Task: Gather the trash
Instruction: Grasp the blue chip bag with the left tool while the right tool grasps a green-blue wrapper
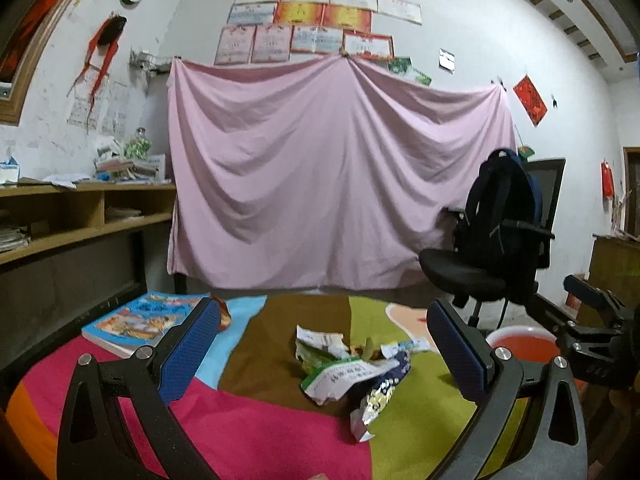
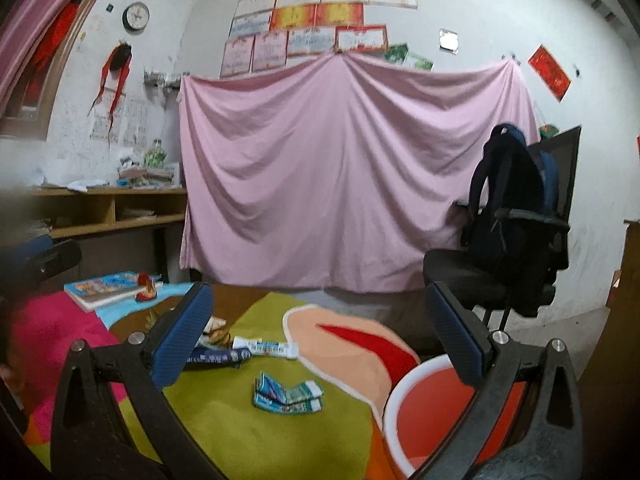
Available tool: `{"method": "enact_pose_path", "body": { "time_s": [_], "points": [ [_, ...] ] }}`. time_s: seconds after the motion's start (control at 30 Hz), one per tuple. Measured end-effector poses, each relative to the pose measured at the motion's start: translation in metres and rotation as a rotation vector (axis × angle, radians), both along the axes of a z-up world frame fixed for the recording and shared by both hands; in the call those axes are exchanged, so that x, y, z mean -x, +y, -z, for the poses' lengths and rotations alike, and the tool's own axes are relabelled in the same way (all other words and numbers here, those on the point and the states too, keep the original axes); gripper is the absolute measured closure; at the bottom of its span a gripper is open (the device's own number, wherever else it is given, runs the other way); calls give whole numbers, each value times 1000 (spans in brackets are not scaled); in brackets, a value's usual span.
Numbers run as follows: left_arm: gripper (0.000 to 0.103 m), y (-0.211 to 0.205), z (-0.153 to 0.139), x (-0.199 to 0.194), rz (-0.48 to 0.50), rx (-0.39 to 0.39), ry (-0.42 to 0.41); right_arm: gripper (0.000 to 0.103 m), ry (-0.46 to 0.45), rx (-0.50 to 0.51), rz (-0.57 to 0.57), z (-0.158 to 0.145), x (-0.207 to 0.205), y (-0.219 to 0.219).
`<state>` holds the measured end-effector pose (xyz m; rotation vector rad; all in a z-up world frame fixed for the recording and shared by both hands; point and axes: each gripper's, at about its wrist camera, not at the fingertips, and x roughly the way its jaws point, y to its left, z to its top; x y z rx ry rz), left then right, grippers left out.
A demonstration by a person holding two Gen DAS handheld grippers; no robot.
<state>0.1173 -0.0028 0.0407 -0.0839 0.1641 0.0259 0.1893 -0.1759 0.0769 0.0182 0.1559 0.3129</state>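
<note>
My left gripper (image 1: pixel 322 354) is spread wide and empty above the wrappers (image 1: pixel 352 372) heaped on the mat (image 1: pixel 260 420). My right gripper (image 2: pixel 320 340) gapes too, holding nothing, with a flattened packet (image 2: pixel 288 394) between its fingers and the red bin (image 2: pixel 436 412) just beside.

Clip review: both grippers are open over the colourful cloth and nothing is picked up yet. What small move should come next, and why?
Probably lower the left hand-held gripper onto the pile of wrappers and close. Its fingers stand open with the pile between and just beyond them, nothing held. The red bin sits below the right hand-held gripper, ready to receive it. The folded packet could follow.
</note>
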Motion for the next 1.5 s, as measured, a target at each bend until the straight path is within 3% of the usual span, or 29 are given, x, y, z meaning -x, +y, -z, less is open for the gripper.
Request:
{"method": "enact_pose_path", "body": {
  "time_s": [0.2, 0.37, 0.53, 0.7, 0.87, 0.93, 1.0, 1.1, 1.3, 1.5],
  "points": [
    [2, -2, 11, -20, 24, 7, 110, 0, 89, 62, -36, 22, -19, 3],
    [3, -1, 23, -37, 59, 27, 230, 0, 197, 39, -75, 35, -41, 0],
    [32, -1, 34, -52, 133, 55, 348, 0, 301, 55, -123, 47, -58, 6],
    [53, 0, 47, -68, 208, 114, 485, 0, 388, 91, -160, 59, -71, 17],
    [64, -4, 53, -77, 266, 123, 565, 0, 484, 89, -198, 71, -85, 22],
    [74, -6, 53, -79, 281, 121, 585, 0, 505, 76, -211, 73, -87, 21],
    [77, -6, 53, -78, 287, 119, 601, 1, 531, 60, -224, 77, -91, 19],
    [79, -6, 50, -76, 282, 111, 595, 14, 556, 29, -249, 81, -93, 16],
    [86, -12, 47, -70, 292, 96, 573, 15, 543, 2, -250, 79, -84, 10],
    [87, -30, 38, -57, 283, 28, 493, 15, 491, -50, -214, 69, -65, -5]
  ]
}}
